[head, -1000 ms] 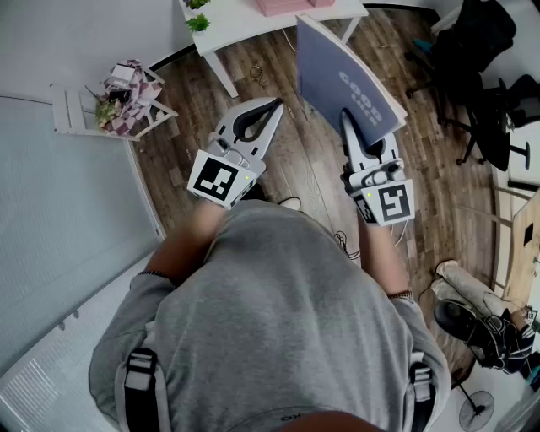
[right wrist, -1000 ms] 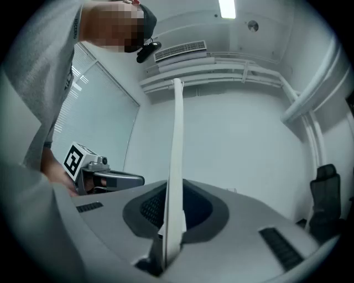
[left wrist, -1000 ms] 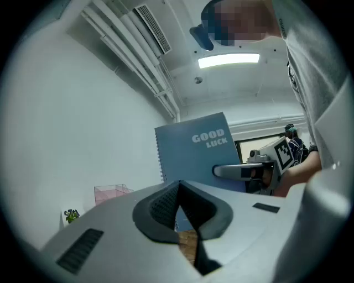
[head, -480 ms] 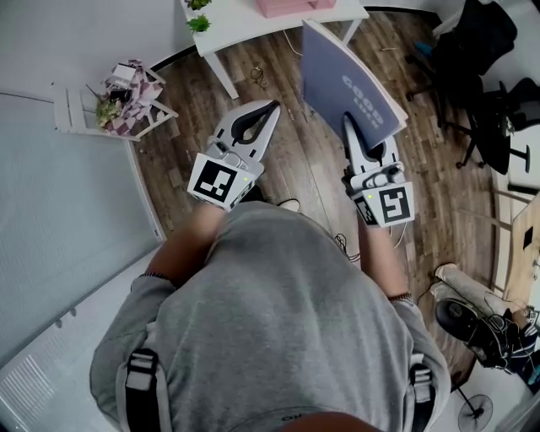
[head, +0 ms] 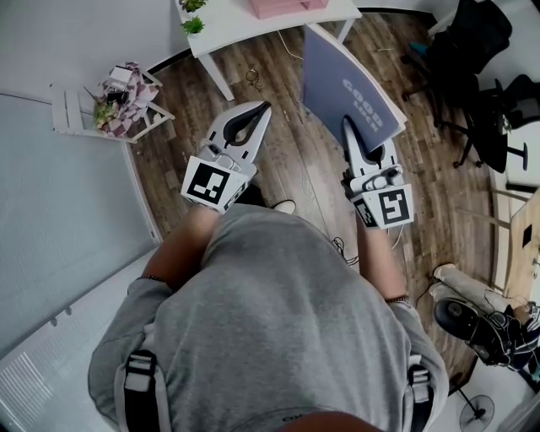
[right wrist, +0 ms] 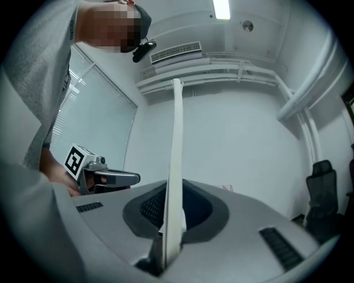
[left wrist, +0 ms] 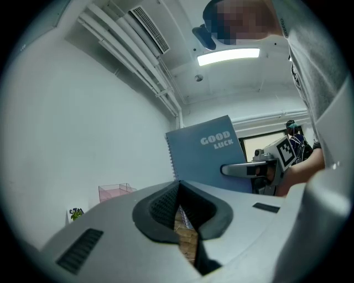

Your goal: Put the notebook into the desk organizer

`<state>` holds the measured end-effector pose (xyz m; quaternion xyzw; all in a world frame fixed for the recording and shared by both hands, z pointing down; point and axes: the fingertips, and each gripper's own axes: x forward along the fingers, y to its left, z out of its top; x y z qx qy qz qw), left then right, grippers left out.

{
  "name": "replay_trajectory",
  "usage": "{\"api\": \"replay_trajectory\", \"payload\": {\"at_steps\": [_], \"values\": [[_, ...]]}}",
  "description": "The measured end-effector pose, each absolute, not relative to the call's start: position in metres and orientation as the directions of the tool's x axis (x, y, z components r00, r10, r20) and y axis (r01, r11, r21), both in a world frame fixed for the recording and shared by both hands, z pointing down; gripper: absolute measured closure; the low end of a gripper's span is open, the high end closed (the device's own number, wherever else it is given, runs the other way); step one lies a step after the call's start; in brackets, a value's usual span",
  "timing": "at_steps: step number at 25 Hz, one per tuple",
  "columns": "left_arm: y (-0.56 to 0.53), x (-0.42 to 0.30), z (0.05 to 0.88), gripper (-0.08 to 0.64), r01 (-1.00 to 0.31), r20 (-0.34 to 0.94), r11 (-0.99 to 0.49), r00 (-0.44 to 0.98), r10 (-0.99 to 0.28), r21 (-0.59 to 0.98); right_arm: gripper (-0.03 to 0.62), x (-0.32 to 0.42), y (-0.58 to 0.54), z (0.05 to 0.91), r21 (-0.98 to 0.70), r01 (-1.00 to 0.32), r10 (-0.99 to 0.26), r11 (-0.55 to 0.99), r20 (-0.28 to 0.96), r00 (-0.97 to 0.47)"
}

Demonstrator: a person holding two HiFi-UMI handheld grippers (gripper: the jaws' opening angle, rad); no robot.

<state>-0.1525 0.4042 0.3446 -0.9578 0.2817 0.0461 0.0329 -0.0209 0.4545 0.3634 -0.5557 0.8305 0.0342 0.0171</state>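
Observation:
My right gripper point(head: 348, 126) is shut on the lower edge of a blue-grey spiral notebook point(head: 350, 93) that stands upright, printed cover facing left. In the right gripper view the notebook point(right wrist: 177, 166) shows edge-on between the jaws of that gripper point(right wrist: 171, 190). My left gripper point(head: 263, 108) hangs beside it to the left, shut and holding nothing. From the left gripper point(left wrist: 178, 185) I see the notebook cover point(left wrist: 207, 155) and a pink see-through desk organizer point(left wrist: 113, 192). That organizer point(head: 287, 7) sits on the white table point(head: 245, 25) ahead of both grippers.
A small green plant point(head: 192, 25) stands on the table's left end. A white rack with flowers point(head: 118, 97) sits on the wooden floor at left. A black office chair point(head: 472, 51) stands at right, and shoes point(head: 481, 329) lie lower right.
Both grippers have shifted a little forward toward the white table, the left one also slightly to the left. The notebook stays gripped and upright.

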Motion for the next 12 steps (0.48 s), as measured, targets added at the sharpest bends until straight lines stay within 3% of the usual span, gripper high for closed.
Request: {"api": "replay_trajectory", "payload": {"at_steps": [12], "values": [[0.374,-0.124,0.348,0.541,-0.506,-0.113,-0.862,0.859,-0.499,-0.042,0.554,-0.001,0.428,0.363,0.037,-0.93,-0.928,0.366,-0.066,-0.368]]}}
